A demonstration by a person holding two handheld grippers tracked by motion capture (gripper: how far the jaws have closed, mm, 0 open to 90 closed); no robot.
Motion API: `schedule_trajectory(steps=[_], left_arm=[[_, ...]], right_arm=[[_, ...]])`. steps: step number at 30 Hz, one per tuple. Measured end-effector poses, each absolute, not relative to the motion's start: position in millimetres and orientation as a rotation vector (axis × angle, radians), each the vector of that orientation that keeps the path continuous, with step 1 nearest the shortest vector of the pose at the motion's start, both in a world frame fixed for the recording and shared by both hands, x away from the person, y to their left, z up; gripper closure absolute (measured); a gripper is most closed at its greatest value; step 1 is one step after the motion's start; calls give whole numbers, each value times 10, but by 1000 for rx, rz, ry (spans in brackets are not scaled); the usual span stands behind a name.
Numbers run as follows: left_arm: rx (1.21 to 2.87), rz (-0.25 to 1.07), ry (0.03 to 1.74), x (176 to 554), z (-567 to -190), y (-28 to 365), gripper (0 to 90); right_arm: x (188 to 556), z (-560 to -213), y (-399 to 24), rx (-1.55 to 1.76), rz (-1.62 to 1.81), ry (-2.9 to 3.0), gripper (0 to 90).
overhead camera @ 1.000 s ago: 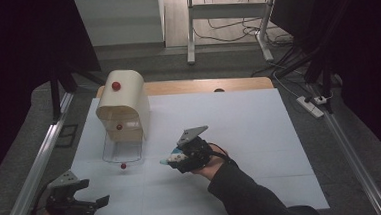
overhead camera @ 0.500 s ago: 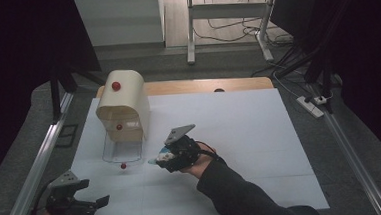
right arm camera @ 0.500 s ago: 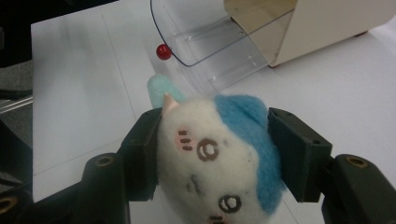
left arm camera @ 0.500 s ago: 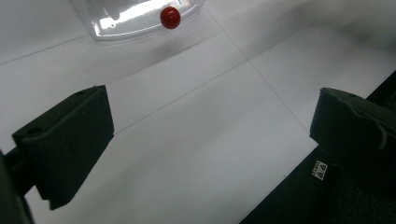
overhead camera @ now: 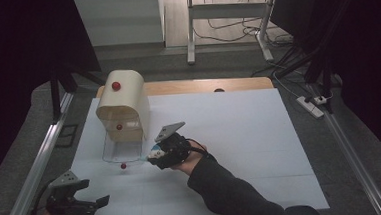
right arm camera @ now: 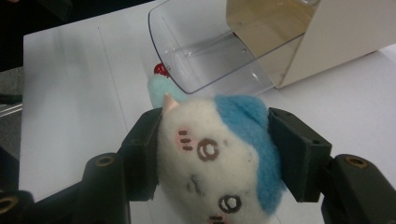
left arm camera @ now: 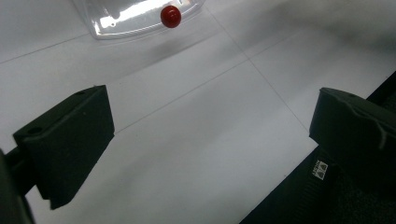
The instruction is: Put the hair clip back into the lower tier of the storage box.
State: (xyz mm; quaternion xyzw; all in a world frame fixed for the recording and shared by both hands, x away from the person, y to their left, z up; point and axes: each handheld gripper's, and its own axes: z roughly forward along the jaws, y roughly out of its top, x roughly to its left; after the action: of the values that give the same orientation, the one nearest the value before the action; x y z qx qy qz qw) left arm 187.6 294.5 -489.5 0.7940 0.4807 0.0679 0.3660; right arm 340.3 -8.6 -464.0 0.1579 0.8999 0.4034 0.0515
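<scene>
Fingers (right arm camera: 299,154) around white plush toy (right arm camera: 219,163) (blue-topped)

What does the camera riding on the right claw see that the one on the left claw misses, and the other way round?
Right gripper view alone: a white plush toy with a blue patch and a stitched face, clamped in the right claw, plus the cream box behind the clear flap.

Left gripper view alone: the left claw open with nothing between its jaws, and the paper's near edge.

Both: the clear flap, its red knob and the white paper.
</scene>
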Motion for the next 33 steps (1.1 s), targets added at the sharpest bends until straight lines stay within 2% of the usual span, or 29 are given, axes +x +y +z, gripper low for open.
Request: schedule_trajectory(steps=[33], left_arm=[[2037,163,1241,1882,-4900,2955,1]], right_arm=[[3565,-4712,494,467,1297,2706,382]])
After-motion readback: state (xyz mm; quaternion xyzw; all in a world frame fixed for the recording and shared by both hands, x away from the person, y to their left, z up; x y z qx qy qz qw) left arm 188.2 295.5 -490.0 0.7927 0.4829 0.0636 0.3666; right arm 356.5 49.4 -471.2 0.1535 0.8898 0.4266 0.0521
